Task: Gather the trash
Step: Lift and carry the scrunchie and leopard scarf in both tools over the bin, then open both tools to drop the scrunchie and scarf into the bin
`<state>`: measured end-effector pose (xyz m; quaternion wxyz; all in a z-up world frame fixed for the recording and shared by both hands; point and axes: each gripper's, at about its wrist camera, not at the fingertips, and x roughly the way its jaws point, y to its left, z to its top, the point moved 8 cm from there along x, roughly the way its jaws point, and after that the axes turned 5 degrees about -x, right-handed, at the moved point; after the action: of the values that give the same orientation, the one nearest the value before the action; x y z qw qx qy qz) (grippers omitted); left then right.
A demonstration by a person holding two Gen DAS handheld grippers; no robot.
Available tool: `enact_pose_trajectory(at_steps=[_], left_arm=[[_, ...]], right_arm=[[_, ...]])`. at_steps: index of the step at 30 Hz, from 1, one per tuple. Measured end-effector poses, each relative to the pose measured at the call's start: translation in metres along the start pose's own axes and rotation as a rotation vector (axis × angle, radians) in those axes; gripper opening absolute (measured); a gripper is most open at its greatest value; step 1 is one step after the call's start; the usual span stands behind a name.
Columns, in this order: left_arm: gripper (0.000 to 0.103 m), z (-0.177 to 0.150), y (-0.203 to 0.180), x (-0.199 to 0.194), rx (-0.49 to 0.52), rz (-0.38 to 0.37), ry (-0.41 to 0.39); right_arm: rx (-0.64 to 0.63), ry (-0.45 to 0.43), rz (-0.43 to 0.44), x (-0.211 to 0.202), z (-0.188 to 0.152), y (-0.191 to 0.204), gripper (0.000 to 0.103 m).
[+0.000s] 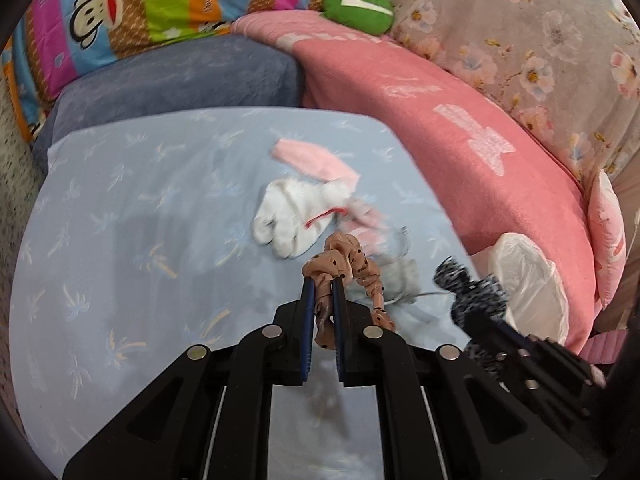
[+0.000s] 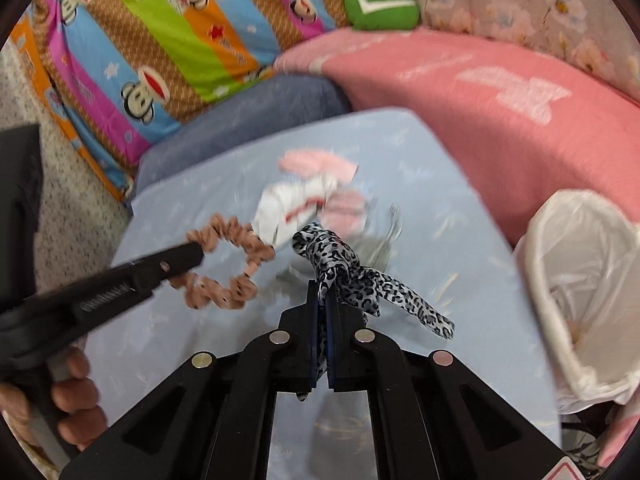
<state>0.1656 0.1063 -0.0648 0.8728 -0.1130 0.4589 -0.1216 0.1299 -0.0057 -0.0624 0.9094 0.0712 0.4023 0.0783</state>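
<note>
Both grippers clamp scrunchies above the blue sheet (image 1: 120,240).
Left gripper (image 1: 323,280) pinches the tan scrunchie (image 1: 340,260); right gripper (image 2: 322,292) pinches the leopard scrunchie (image 2: 336,260), near the bin (image 2: 580,280) and socks (image 2: 296,208).

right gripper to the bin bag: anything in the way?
Only bare blue sheet lies between the right gripper, shut on the leopard scrunchie, and the white bag-lined bin, per the right wrist view.

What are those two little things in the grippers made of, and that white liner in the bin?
The brown scrunchie looks like soft matte fabric, gathered into ruffles with dark dots. The leopard-print scrunchie seems satin-like: its tails show a slight sheen. The bin liner looks like thin plastic film, translucent, crinkled and glossy.
</note>
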Motion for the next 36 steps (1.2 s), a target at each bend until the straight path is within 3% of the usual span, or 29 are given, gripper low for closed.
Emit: enact_pose_trajectory(at_steps=[9, 19, 27, 36], left_arm=[[0.009, 0.015, -0.095, -0.015, 0.135, -0.106, -0.049], [0.009, -0.009, -0.204, -0.001, 0.292, -0.212, -0.016], [0.009, -0.03, -0.255, 0.005, 0.373, -0.261, 0.019], [0.009, -0.043, -0.293, 0.011, 0.416, -0.31, 0.049]], right_arm=[[0.079, -0.162, -0.1, -0.085, 0.04, -0.066, 0.003], [0.2, -0.241, -0.234, -0.153, 0.026, -0.168, 0.003], [0.285, -0.268, -0.298, -0.178, 0.007, -0.225, 0.003], [0.34, -0.3, -0.345, -0.199, -0.004, -0.259, 0.003]])
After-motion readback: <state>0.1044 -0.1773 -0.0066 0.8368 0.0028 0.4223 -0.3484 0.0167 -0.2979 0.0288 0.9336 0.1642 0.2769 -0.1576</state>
